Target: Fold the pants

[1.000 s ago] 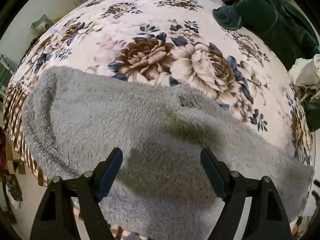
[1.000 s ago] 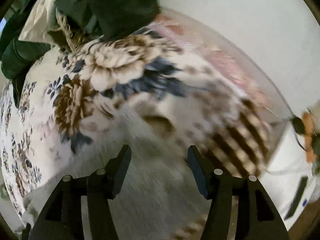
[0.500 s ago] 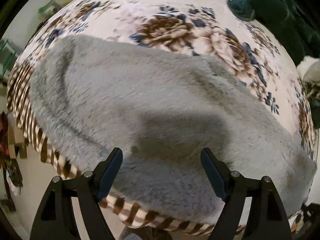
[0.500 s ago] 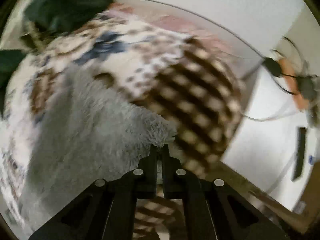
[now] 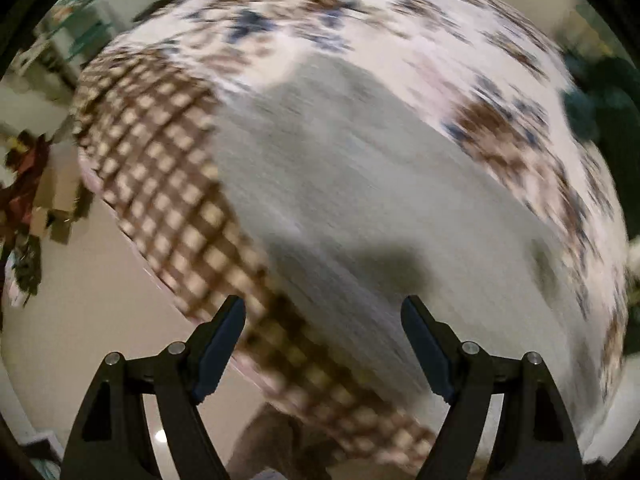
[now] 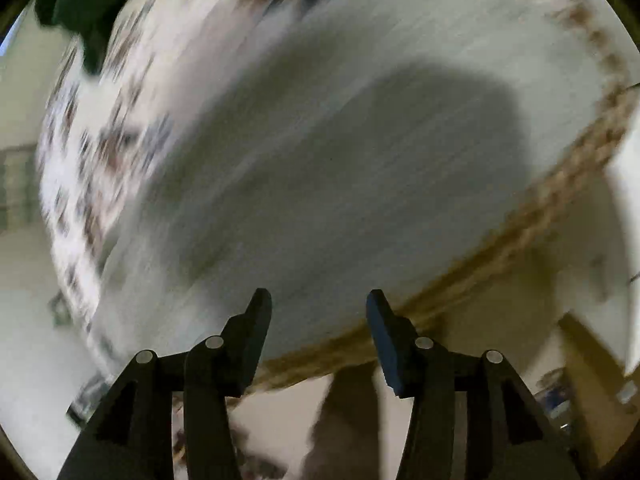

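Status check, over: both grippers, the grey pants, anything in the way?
Left gripper open, empty. Right gripper jaws just opening, nothing between them. Grey fleece pants flat on floral bedspread. Nothing blocking; views blurred.

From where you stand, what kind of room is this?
Probably a bedroom: a bed covered by a floral blanket with a brown checked edge, grey fleecy pants spread on it, and dark green bedding or clothes heaped at the side.

Bed (image 5: 420, 20) as I see it from both wrist cams: covered w/ floral blanket (image 5: 360, 12), white w/ brown and navy blooms; brown-check border (image 5: 160, 168) hangs over near edge. Grey fleece pants (image 5: 360, 184) lie flat directly on it, reaching to the edge. Dark green bedding (image 5: 600, 108) bunched at far side. Frames blurred.
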The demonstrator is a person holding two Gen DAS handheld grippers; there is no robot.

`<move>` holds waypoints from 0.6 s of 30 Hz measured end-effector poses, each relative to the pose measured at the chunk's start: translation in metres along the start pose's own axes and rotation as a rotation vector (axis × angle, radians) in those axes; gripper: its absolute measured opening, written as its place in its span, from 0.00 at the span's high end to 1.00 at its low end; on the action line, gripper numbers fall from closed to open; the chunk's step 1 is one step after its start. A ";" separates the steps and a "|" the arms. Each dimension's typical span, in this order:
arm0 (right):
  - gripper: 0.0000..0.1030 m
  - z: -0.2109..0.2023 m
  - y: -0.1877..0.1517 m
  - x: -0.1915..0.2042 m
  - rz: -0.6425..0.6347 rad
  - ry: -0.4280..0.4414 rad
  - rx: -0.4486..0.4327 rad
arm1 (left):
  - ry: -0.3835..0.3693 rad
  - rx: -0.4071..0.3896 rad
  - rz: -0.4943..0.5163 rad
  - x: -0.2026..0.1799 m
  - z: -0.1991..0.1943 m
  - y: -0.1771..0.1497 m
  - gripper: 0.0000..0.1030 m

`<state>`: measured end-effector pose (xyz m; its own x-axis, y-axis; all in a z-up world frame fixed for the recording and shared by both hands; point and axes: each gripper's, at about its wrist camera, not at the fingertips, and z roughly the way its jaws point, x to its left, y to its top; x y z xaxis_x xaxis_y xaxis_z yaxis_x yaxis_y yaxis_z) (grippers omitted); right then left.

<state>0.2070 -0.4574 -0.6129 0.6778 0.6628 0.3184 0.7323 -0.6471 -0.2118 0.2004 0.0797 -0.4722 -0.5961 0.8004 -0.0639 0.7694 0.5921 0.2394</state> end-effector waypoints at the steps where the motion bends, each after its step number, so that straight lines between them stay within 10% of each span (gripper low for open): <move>1: 0.49 0.022 -0.009 0.013 0.009 0.027 0.041 | -0.003 -0.004 -0.045 0.013 0.006 0.016 0.23; 6: 0.49 0.094 -0.042 0.047 0.124 0.114 0.126 | -0.037 -0.042 -0.136 0.047 0.037 0.076 0.27; 7: 0.49 0.104 -0.045 0.049 0.145 0.116 0.130 | -0.076 -0.046 -0.138 0.051 0.043 0.083 0.37; 8: 0.49 0.112 -0.050 0.052 0.170 0.111 0.125 | -0.109 -0.048 -0.136 0.054 0.049 0.089 0.79; 9: 0.49 0.117 -0.055 0.055 0.179 0.099 0.113 | -0.121 -0.035 -0.127 0.056 0.054 0.093 0.89; 12: 0.89 0.117 -0.067 0.067 0.157 0.015 0.058 | -0.178 -0.038 -0.112 0.065 0.052 0.097 0.92; 18: 1.00 0.116 -0.087 0.080 0.052 -0.181 0.074 | -0.159 0.042 -0.136 0.106 0.065 0.093 0.91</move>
<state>0.2055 -0.3048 -0.6759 0.7106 0.6905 0.1351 0.6943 -0.6571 -0.2934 0.2238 0.2263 -0.5196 -0.6539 0.7154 -0.2461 0.6953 0.6965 0.1774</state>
